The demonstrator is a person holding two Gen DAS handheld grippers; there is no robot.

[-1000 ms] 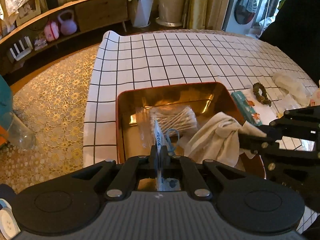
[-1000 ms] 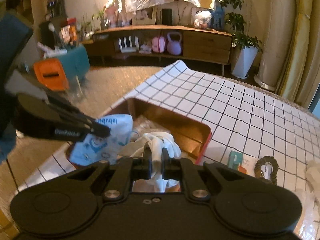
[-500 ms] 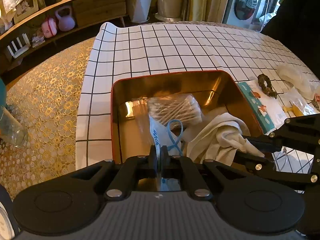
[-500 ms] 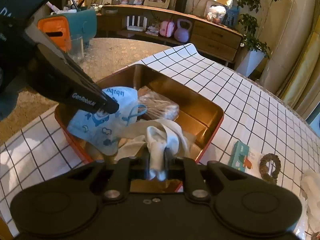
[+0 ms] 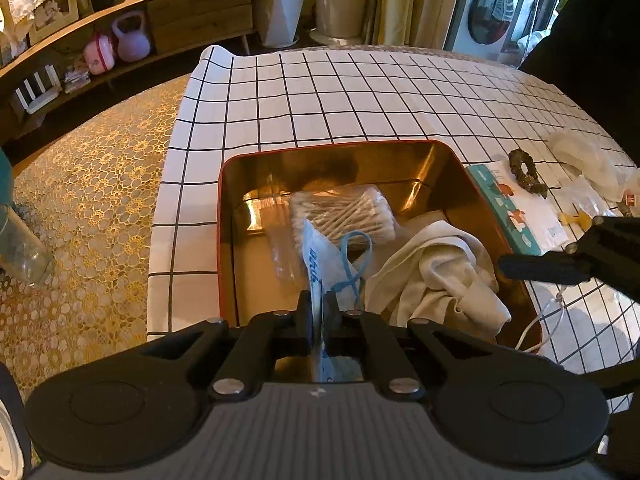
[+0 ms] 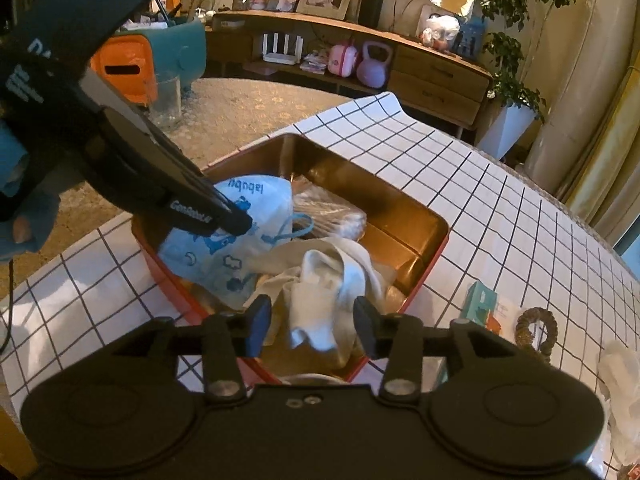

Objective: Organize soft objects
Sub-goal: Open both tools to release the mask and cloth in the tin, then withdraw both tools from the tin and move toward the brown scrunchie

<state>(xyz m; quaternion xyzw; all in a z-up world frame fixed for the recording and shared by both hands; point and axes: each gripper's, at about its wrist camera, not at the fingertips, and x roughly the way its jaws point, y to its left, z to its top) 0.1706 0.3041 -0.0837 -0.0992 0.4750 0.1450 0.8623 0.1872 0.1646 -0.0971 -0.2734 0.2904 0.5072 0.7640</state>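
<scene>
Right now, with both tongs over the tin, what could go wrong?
1. The right tongs have just been opening; the white cloth lies between the fingers unpressed, draped near the tin rim, and may snag when they withdraw.
2. The left tongs pinch the blue printed mask; its loop lies by the cotton swab bag and could drag it.

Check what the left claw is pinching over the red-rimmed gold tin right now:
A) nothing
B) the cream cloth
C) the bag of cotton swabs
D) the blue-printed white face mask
D: the left claw is shut on the edge of the blue-printed white face mask, while the cream cloth lies loose in the red-rimmed gold tin between the open jaws of the right claw.
</scene>
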